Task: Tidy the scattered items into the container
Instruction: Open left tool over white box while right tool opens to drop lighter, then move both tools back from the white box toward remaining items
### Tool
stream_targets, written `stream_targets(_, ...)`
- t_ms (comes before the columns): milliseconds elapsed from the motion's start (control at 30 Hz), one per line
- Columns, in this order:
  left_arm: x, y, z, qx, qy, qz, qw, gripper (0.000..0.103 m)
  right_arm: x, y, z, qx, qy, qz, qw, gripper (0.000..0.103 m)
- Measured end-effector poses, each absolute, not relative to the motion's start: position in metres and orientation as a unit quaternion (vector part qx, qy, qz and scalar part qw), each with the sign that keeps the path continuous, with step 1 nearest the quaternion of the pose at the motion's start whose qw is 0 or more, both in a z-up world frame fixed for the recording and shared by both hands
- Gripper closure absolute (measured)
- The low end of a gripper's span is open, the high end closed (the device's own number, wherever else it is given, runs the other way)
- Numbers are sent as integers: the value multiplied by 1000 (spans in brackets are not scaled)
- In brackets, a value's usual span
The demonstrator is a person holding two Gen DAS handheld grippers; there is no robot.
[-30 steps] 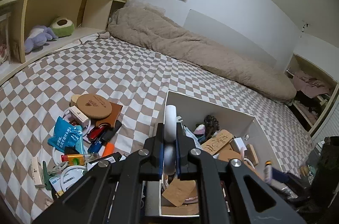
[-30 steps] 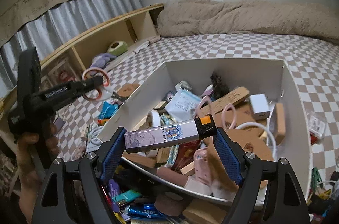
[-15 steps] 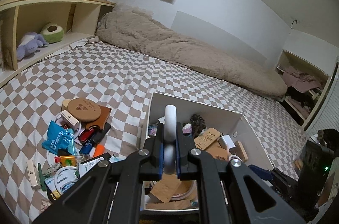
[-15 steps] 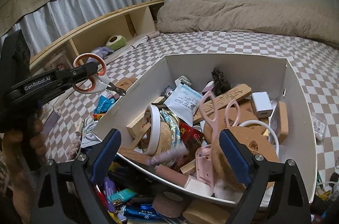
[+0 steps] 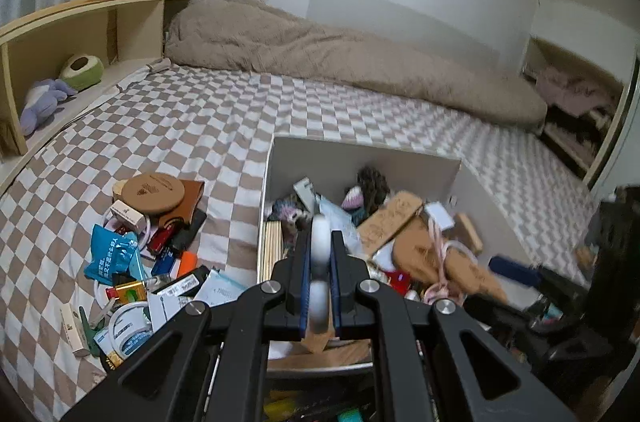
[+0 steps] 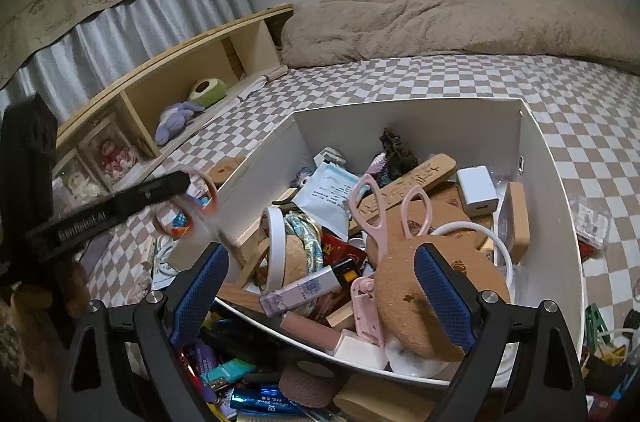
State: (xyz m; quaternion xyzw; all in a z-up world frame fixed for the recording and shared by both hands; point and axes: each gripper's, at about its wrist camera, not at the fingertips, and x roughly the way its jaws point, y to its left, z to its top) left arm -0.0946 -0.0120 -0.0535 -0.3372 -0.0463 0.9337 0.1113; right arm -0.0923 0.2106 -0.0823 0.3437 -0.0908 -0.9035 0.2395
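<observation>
I have the left tool (image 5: 320,262) clamped on orange-handled scissors (image 6: 188,206) poised just left of the open white box (image 6: 552,190), while my right tool (image 6: 320,286), jaws apart and empty, hovers over its near rim.

Both wrist views close over box (image 5: 362,150)

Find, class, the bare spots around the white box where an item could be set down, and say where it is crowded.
Free: the checked bedspread between the white box and the beige duvet, and toward the wooden shelf. Crowded: the box interior, heaped around the pink scissors, and the scattered pile left of the box. The left gripper grips orange-handled scissors; the right gripper is open.
</observation>
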Motion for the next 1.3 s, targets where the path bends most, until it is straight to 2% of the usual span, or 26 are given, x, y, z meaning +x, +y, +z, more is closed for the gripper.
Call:
stream_targets(1000,-98,11,-71,-361,-24,924,125,94,-90,231,-77,334,-107,-912,211,8)
stream_targets(1033,-98,11,-72,-361,-23,924,126,91,-90,231,-78,335,-106,-912,211,8)
stream_targets(1100,-97,11,-72,-358,-25,925,124,65,-89,231,-79,337,-104,-912,210,8)
stream_targets(1133,-97,11,-72,-354,-27,927,120,35,-89,230,-80,338,-102,-912,209,8)
stream_targets(1167,-96,10,-71,-349,-31,929,117,18,-89,230,-80,338,-99,-912,208,8)
stream_targets(1300,-95,7,-68,-339,-36,933,113,13,-89,230,-82,341,-95,-913,203,8)
